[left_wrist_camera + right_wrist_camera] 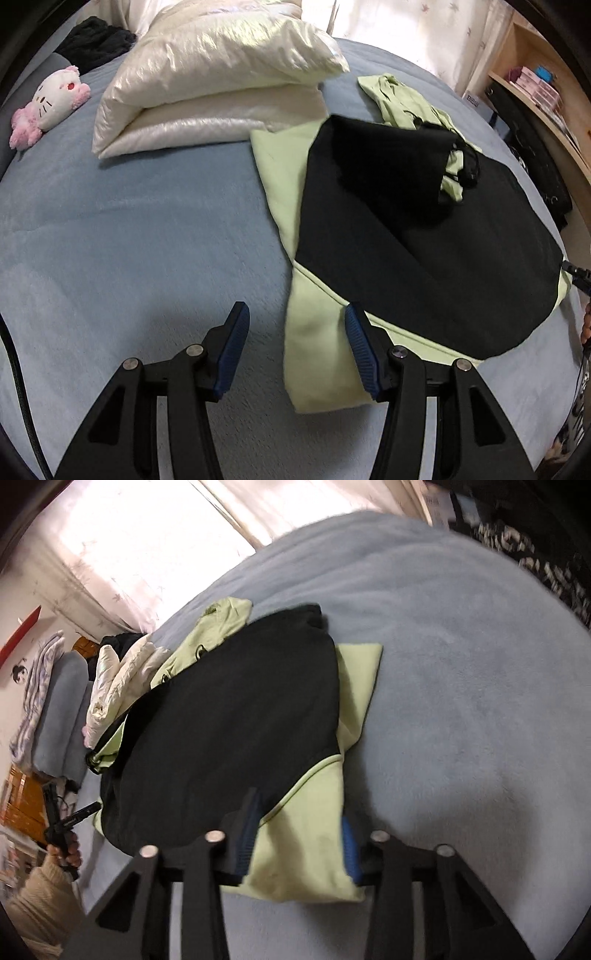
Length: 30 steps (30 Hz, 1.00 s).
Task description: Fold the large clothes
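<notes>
A large lime-green and black garment (pixel 406 240) lies spread on the blue bed cover (pixel 129 240), its hood (pixel 399 96) bunched at the far end. My left gripper (pixel 295 308) hangs open just above the garment's near green corner (pixel 317 362), and its pads touch nothing. In the right wrist view the same garment (pixel 229 720) runs away from me. My right gripper (pixel 299 808) straddles another green corner (pixel 303 853), and the cloth lies between its blue pads, which stand apart. That view is blurred. A hand in a cream sleeve (pixel 40 890) holds the left gripper (pixel 70 823) at the far left.
A folded shiny cream duvet (pixel 207 85) lies beyond the garment's left side. A pink and white plush toy (pixel 48 103) and dark clothes (pixel 96 40) sit at the back left. A wooden shelf (pixel 535 92) stands to the right, off the bed. Bare blue cover (pixel 461 664) stretches right of the garment.
</notes>
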Tool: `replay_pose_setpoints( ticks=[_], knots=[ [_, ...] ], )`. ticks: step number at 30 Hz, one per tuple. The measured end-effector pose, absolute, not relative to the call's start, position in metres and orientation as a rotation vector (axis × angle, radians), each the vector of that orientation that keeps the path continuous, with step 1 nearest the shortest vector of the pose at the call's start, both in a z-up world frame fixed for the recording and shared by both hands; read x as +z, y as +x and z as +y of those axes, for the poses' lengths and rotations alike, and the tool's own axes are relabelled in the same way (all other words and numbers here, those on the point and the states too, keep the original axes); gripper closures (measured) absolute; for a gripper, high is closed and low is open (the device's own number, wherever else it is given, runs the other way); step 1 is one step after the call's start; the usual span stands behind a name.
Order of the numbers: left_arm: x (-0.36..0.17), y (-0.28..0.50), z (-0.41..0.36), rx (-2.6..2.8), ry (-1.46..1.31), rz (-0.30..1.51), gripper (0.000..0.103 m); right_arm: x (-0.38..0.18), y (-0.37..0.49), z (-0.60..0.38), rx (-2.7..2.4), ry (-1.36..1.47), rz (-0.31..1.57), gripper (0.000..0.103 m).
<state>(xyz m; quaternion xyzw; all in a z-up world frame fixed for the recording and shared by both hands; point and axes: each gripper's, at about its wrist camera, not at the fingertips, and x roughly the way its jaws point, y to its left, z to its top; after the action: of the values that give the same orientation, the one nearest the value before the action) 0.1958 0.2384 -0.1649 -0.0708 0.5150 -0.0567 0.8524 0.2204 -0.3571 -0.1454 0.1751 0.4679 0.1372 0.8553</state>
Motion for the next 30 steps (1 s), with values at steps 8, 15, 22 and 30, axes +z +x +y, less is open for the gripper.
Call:
replay_pose_setpoints(
  ticks=[8,15,22,30],
  knots=[
    [-0.167,0.193,0.226,-0.142,-0.17,1.044,0.096,-0.132,0.209,-0.333,0.253,0.233,1.009,0.097],
    [-0.163,0.156,0.225,-0.209,-0.072,1.02,0.099,-0.125,0.172,-0.336,0.253,0.134,1.079,0.1],
    [-0.155,0.145,0.221,-0.148,0.037,1.066,0.075,-0.122,0.185,-0.345,0.136,0.229,1.07,0.095],
    [-0.121,0.151,0.183,-0.169,0.202,0.929,0.067,-0.09,0.211,-0.297,0.166,0.087,0.899,0.076]
  ],
)
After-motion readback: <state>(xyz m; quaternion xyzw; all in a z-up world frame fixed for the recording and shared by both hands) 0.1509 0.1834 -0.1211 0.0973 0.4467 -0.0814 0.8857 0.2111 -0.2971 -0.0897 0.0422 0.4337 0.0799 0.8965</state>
